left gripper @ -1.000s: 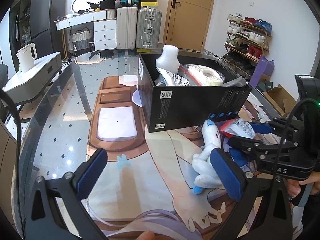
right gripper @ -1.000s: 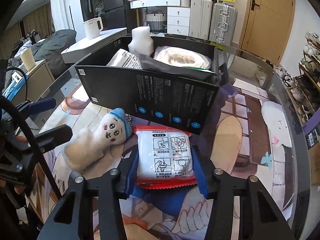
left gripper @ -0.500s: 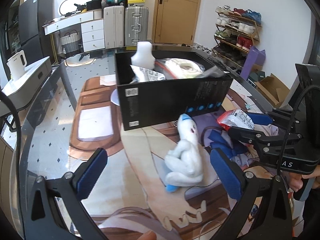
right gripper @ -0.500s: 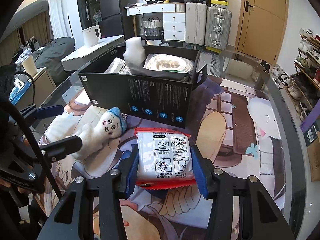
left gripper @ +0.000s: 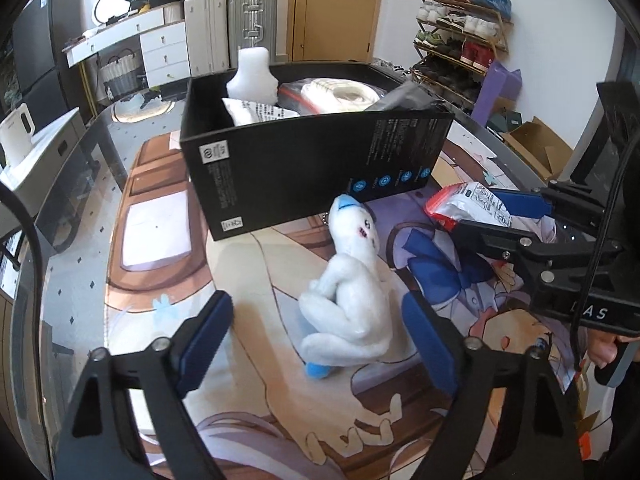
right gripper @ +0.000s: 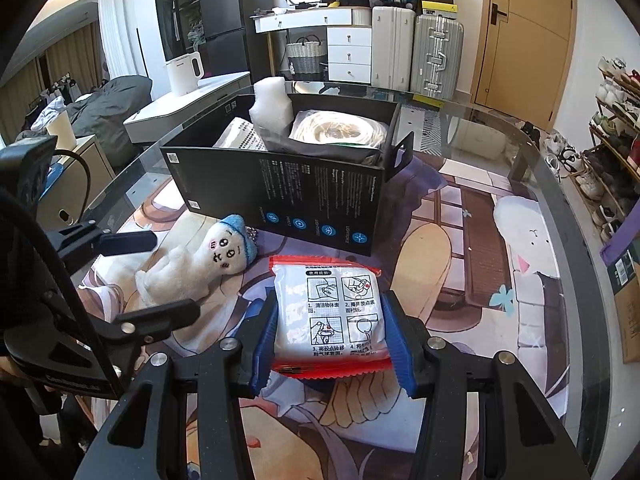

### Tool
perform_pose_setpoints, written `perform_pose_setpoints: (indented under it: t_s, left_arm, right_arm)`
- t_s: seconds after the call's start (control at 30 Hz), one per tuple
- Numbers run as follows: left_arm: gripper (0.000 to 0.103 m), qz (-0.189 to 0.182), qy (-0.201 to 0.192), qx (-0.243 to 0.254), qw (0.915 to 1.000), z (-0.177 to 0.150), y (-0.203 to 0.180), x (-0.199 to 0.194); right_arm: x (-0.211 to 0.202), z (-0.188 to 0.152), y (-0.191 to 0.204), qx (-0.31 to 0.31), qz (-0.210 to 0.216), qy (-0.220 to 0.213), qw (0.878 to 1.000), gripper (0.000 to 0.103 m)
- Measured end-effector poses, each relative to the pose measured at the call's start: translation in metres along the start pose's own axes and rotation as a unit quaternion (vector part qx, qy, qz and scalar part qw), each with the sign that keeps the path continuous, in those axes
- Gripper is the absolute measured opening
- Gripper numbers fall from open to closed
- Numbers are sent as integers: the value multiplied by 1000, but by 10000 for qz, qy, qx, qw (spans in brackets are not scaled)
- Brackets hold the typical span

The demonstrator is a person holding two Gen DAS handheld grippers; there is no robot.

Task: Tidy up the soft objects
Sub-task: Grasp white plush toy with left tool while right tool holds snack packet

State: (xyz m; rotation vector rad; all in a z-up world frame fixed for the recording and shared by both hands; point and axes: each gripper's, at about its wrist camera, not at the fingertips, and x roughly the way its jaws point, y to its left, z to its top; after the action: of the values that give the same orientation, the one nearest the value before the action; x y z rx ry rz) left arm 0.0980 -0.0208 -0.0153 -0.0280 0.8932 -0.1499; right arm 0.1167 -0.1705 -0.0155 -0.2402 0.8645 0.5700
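A white plush doll with a blue cap (left gripper: 348, 284) lies on the printed mat in front of a black box (left gripper: 304, 168); it also shows in the right wrist view (right gripper: 200, 268). My left gripper (left gripper: 316, 344) is open, its blue pads on either side of the doll's lower body. My right gripper (right gripper: 332, 340) is shut on a red-edged white packet (right gripper: 332, 312), held above the mat to the right of the doll; the packet also shows in the left wrist view (left gripper: 468, 204). The box (right gripper: 304, 200) holds a white foam piece (right gripper: 272, 108), a bagged coil (right gripper: 340, 128) and a printed pouch.
The glass table's edge (right gripper: 560, 208) curves round on the right. Beyond it stand a shoe rack (left gripper: 460, 40), suitcases (right gripper: 436, 56) and a white dresser. A white kettle (right gripper: 184, 72) sits on a low cabinet at the left.
My left gripper has swung right and come closer, so the doll now lies between its open pads. My right gripper has drawn back from the box with the packet still held.
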Motion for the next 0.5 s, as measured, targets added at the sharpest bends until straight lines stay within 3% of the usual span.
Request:
perform_pose_setpoints:
  t_s: [0.13,0.27,0.5]
  left_arm:
    - [57,-105,-52,164,9998,-3,-6,-1]
    - [39,-338,-170,176,9991,-5,-7,-7]
    - [36,-595,-353,16,9976,-7,-2,-19]
  right_arm:
    - [-2,0,2,-8,0,-26,10000,50]
    - [-5,1,3,-13,-1,-46,10000,49]
    - [-13,3,3,-16,-45,-126,9999,49]
